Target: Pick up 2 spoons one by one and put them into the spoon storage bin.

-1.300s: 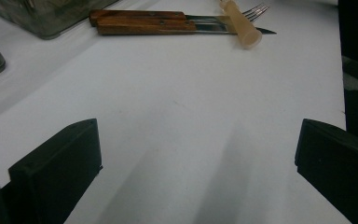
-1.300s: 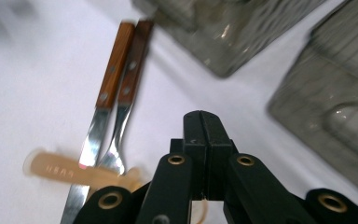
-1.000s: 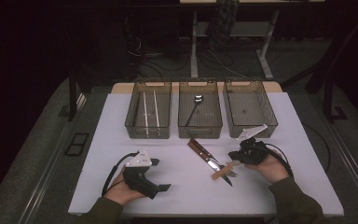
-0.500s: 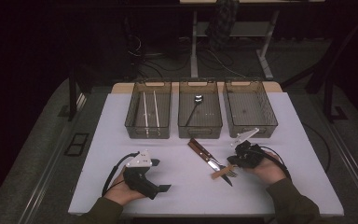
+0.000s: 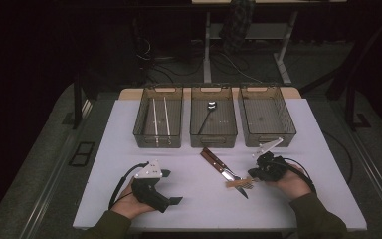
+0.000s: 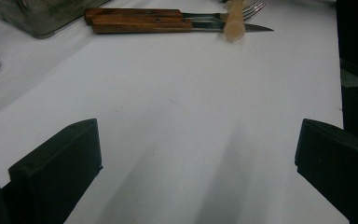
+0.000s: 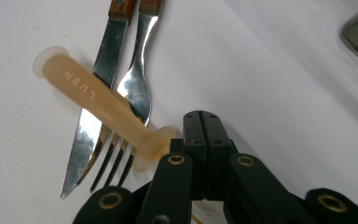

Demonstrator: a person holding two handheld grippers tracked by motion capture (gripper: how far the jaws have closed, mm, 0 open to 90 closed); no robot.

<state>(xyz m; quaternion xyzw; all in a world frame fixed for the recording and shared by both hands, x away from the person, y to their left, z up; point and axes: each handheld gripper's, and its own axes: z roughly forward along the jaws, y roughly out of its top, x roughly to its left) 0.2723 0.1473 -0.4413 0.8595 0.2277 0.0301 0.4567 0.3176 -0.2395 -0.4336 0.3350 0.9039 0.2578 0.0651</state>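
From the high view, three see-through boxes sit in a row at the far side of the white surface (image 5: 199,209): the left box (image 5: 157,142) has two thin white sticks in it, the middle box (image 5: 214,141) has a dark spoon, and the right box (image 5: 267,141) looks bare. A knife (image 5: 218,164), a fork (image 5: 229,172) and a short tan stick (image 5: 236,183) lie out on the surface, so the tidying looks partly done, with these three left to put away. The left tongs (image 5: 173,186) rest well apart from them. In the left gripper view, the left tongs (image 6: 198,140) stand wide apart over bare surface, with the knife (image 6: 140,25), fork (image 6: 130,12) and tan stick (image 6: 234,21) far ahead. In the right gripper view, the right tongs (image 7: 204,121) are pressed together, their tip touching the near end of the tan stick (image 7: 102,107), which lies across the knife (image 7: 93,116) and fork (image 7: 135,88); they do not seem to hold it
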